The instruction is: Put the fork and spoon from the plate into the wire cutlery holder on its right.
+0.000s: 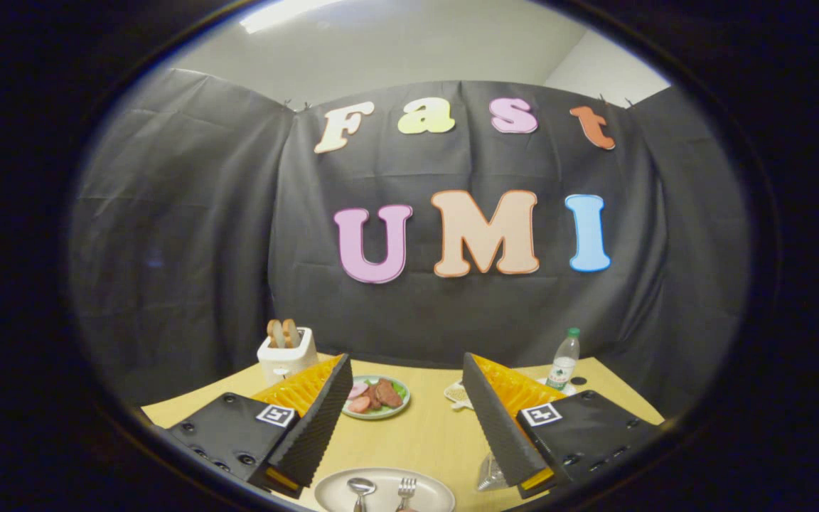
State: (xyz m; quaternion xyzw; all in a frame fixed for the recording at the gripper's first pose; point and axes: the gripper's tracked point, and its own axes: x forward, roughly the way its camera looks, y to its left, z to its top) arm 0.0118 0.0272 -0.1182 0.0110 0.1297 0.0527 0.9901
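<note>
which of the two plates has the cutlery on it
The plain plate between the open gripper's fingers, nearest the camera: it holds the spoon and fork. The green-rimmed plate beyond the fingertips carries sliced meat and greens instead.

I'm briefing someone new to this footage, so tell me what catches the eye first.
The gripper hangs over the wooden table with its jaws open wide and nothing between them. Below them sits the pale plate carrying the spoon and fork side by side. Beyond lie a small dish of sliced food, a white toaster with bread and a water bottle.
</note>
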